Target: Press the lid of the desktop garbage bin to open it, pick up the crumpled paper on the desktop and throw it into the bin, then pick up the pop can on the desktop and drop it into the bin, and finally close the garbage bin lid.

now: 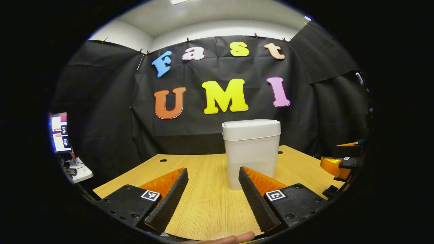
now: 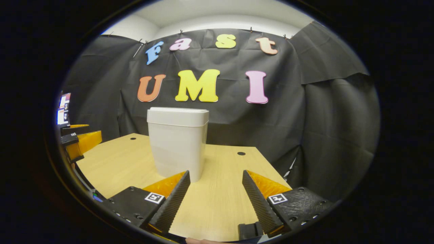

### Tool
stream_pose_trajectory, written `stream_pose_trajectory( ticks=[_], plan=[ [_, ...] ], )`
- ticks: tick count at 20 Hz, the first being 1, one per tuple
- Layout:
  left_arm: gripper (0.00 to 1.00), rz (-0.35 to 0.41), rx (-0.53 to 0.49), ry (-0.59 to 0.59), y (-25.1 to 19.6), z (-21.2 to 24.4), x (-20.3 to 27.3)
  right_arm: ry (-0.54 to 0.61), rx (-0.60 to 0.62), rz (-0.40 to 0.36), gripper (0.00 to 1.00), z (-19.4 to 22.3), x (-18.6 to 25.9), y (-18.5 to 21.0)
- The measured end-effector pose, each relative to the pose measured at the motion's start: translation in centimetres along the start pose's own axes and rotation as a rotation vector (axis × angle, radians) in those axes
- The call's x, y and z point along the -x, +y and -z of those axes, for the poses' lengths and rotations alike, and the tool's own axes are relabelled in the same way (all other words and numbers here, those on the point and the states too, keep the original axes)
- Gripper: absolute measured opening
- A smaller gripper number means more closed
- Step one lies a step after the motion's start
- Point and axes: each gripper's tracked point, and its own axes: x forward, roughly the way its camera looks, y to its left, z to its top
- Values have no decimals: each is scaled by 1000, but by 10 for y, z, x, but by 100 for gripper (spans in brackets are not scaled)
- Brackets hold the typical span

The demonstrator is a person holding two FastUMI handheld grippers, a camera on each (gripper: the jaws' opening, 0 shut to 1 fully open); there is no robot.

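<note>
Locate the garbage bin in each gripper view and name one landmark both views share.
Left gripper view: garbage bin stands right of centre, lid down, behind the gripper's right finger.
Right gripper view: bin stands left of centre, lid down.
Shared landmark: the wooden desktop under it.

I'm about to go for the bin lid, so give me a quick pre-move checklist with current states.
1. Lid shut on the garbage bin, ready to press: ok.
2. Bin upright on the table: ok.
3. Left gripper open, nothing held: ok.
4. Right gripper open, nothing held: ok.
5. Path from either gripper to the bin free: ok.
6. Crumpled paper and pop can located: cannot tell.
</note>
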Motion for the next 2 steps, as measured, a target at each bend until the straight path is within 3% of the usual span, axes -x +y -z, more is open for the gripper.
stream_pose_trajectory(
  ticks=[2],
  plan=[
    [97, 0, 2, 0, 0, -1, 1, -1, -1, -1, 97, 0, 0, 0]
  ],
)
